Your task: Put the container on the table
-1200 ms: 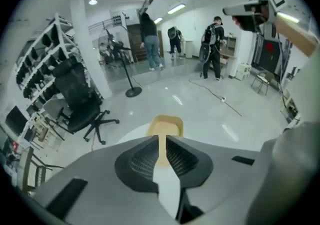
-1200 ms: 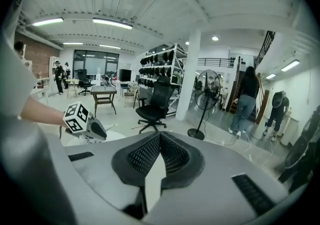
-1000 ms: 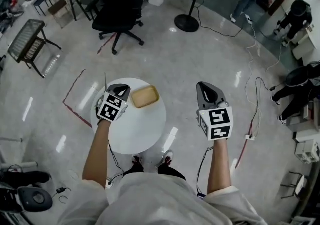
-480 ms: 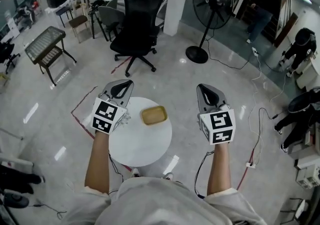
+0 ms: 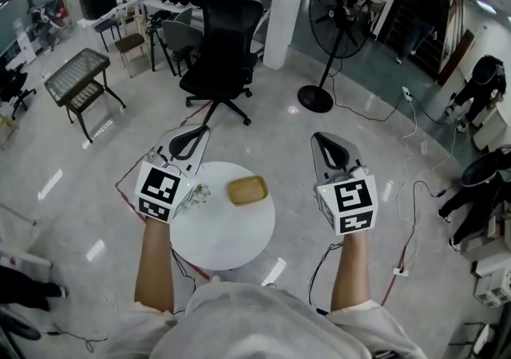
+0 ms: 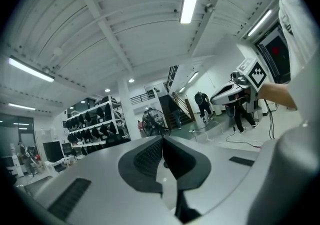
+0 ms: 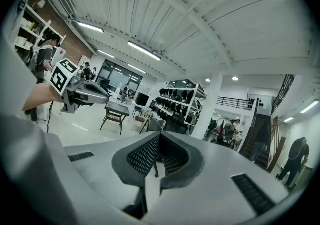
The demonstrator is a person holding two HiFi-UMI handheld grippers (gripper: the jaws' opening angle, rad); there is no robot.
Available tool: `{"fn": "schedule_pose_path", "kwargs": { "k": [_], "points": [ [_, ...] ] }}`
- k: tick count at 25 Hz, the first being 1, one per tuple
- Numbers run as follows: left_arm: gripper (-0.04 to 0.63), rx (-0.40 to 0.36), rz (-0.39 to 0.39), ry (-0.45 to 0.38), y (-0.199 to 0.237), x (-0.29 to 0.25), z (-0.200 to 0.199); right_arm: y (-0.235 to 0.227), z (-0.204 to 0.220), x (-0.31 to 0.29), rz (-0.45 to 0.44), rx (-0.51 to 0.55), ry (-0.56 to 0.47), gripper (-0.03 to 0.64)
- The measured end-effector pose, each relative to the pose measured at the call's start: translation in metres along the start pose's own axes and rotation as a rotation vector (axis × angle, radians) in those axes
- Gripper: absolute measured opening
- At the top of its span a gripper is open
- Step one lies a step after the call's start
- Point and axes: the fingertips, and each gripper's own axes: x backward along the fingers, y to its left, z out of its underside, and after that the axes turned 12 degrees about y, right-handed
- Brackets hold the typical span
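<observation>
The tan, shallow container [image 5: 247,190] lies on the round white table [image 5: 223,234], on its far right part, and nothing holds it. My left gripper [image 5: 190,136] hovers over the table's far left edge, apart from the container, jaws together and empty. Off the table's right side, my right gripper [image 5: 330,144] is held in the air over the floor, also shut on nothing. Both gripper views point up at the ceiling and the room; the left gripper [image 6: 163,144] and the right gripper [image 7: 159,141] each show jaws closed, with no container in sight.
A black office chair [image 5: 219,46] stands beyond the table, a standing fan [image 5: 339,6] to its right. A mesh-topped side table [image 5: 76,78] is at the far left. Cables [image 5: 407,126] trail over the floor at right, where a person [image 5: 483,82] bends.
The head view has tilted up and the table looks smaller. My left gripper has drifted left, away from the container, which stays on the table. The right gripper holds its place.
</observation>
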Motion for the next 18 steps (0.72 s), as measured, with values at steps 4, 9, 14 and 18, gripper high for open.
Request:
{"fn": "schedule_pose_path", "kwargs": {
  "k": [4,9,14,18],
  "points": [
    [0.021,-0.007,-0.006,0.010,-0.001,0.003,0.005,0.002,0.003,-0.002,0.002,0.000,0.002,0.014],
    [0.021,0.000,-0.013,0.004,0.002,0.006,0.002,0.003,0.000,-0.003,-0.005,0.000,0.008,0.014],
    [0.021,0.008,-0.003,0.015,0.003,0.002,0.009,0.005,0.002,-0.011,-0.012,0.011,0.018,0.014],
    [0.021,0.009,0.002,0.016,0.008,-0.003,0.010,0.007,-0.001,-0.019,-0.023,0.011,0.016,0.014]
  ]
}}
